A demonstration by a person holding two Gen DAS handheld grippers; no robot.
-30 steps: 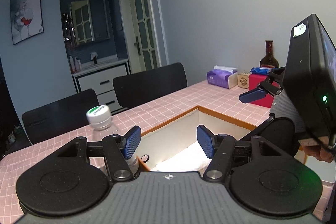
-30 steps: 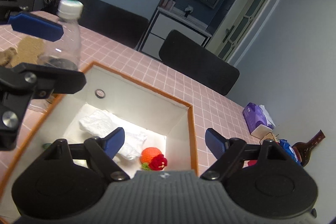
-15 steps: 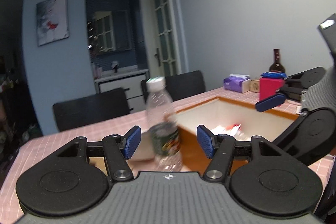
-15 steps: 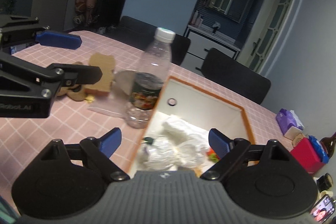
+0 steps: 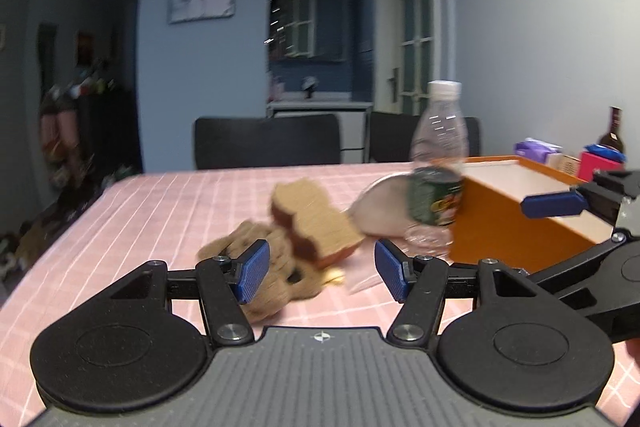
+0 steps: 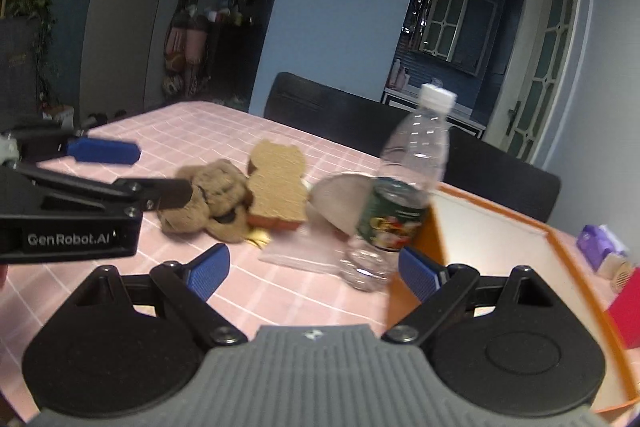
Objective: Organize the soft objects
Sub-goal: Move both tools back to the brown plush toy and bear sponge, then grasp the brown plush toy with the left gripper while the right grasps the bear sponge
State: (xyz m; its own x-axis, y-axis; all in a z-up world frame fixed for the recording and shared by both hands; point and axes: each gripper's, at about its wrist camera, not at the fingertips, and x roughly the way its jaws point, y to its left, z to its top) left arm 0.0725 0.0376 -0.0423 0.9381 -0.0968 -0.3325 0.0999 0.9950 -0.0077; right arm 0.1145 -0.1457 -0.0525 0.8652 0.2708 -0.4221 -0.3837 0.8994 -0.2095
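A brown plush toy (image 5: pixel 276 267) (image 6: pixel 212 203) lies on the pink checked tablecloth (image 5: pixel 160 211). A tan bear-shaped sponge (image 5: pixel 316 223) (image 6: pixel 278 187) leans against it. My left gripper (image 5: pixel 318 271) is open and empty, just in front of the plush; it also shows in the right wrist view (image 6: pixel 132 171). My right gripper (image 6: pixel 314 273) is open and empty, low over the cloth near a clear plastic bag (image 6: pixel 296 251). It shows at the right of the left wrist view (image 5: pixel 560 207). An orange box (image 5: pixel 516 219) (image 6: pixel 500 239) with a white inside stands to the right.
A clear plastic bottle (image 5: pixel 438 171) (image 6: pixel 400 203) with a green label stands against the box's near corner. A grey round piece (image 5: pixel 384 207) (image 6: pixel 340 199) lies behind it. Black chairs (image 5: pixel 268 143) line the far table edge. A tissue pack (image 5: pixel 536 149), a red box (image 5: pixel 596 163) and a dark bottle (image 5: pixel 612 131) stand far right.
Both grippers have swung left, away from above the box's inside, and dropped low over the tablecloth. The plush and sponge have come into view ahead of them.
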